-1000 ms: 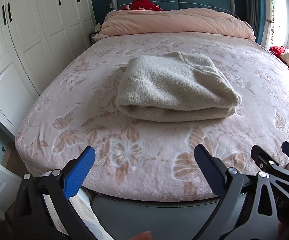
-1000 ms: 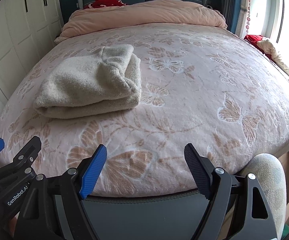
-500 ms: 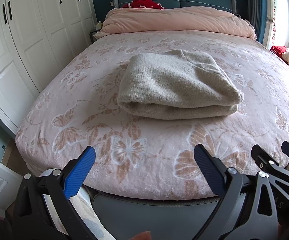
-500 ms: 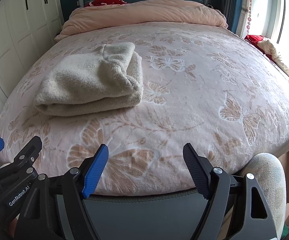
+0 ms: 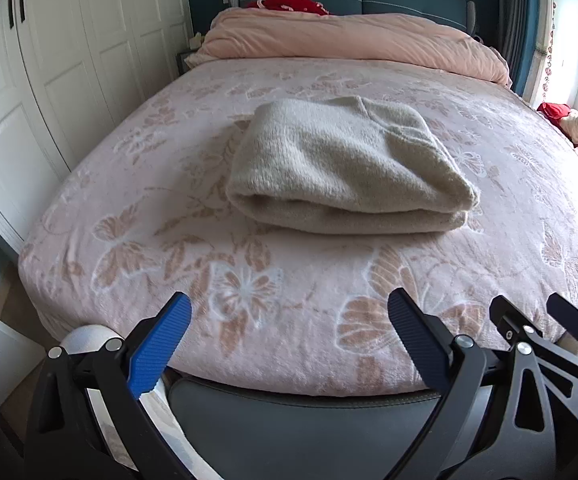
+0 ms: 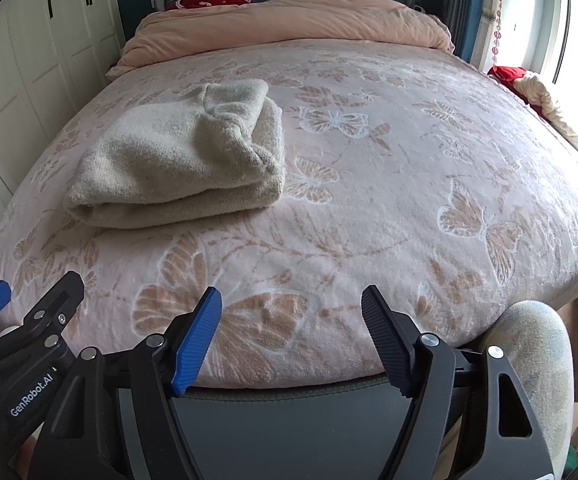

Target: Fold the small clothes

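Observation:
A folded beige knitted garment (image 5: 349, 172) lies in a thick bundle on the pink butterfly-patterned bedspread (image 5: 249, 280), left of the bed's middle; the right wrist view has the garment (image 6: 181, 160) at its left. My left gripper (image 5: 289, 320) hangs open over the foot edge of the bed, well short of the garment, with nothing between its fingers. My right gripper (image 6: 291, 312) is beside it to the right, also over the foot edge; its jaws are closing slowly with nothing between them. Neither gripper touches the cloth.
A rolled pink duvet (image 5: 349, 44) lies across the head of the bed, with a red cloth (image 5: 293, 0) behind it. White wardrobe doors (image 5: 49, 80) line the left side. More cloth (image 6: 541, 96) is piled by the window on the right. A grey bed frame (image 6: 289, 412) runs below the grippers.
The right gripper's fingers have drawn slightly closer together. Both views have shifted only a little; the folded garment has stayed where it was.

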`<state>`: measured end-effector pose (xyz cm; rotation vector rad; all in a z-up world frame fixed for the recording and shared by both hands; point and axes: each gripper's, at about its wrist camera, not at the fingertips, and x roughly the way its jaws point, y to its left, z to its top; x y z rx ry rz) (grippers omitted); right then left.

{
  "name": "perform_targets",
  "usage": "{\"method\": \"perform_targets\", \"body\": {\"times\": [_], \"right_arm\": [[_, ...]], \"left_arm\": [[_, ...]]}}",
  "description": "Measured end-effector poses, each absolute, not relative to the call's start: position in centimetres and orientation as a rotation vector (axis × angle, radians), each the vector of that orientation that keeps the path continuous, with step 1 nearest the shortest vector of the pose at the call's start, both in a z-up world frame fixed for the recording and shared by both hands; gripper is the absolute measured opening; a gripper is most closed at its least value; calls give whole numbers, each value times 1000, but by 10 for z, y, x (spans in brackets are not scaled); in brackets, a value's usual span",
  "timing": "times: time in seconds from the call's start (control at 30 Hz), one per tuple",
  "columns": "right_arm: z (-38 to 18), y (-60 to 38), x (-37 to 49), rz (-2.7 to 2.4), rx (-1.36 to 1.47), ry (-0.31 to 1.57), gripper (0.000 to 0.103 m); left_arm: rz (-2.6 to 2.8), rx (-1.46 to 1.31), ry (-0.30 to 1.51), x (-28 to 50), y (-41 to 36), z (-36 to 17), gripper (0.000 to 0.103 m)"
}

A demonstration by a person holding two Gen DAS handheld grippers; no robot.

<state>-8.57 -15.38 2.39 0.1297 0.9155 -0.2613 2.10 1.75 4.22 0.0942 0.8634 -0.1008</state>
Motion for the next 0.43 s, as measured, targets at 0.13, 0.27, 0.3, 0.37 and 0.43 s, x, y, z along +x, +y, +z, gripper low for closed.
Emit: {"method": "perform_targets", "body": {"times": [0.13,0.27,0.3,0.37,0.43], "right_arm": [[23,-152,-86,-263,121,921,69],[23,-151,-85,-266,118,924,68],[23,-151,-85,-265,117,924,68],[23,-150,-85,-266,111,923,68],[23,-152,-85,-261,113,926,68]], "left_arm": [[-98,103,867,21,16,40,96],[-84,125,856,20,14,41,96],[-84,128,853,20,13,41,94],[-86,135,856,20,12,41,93],[-86,133,864,20,12,40,92]]}}
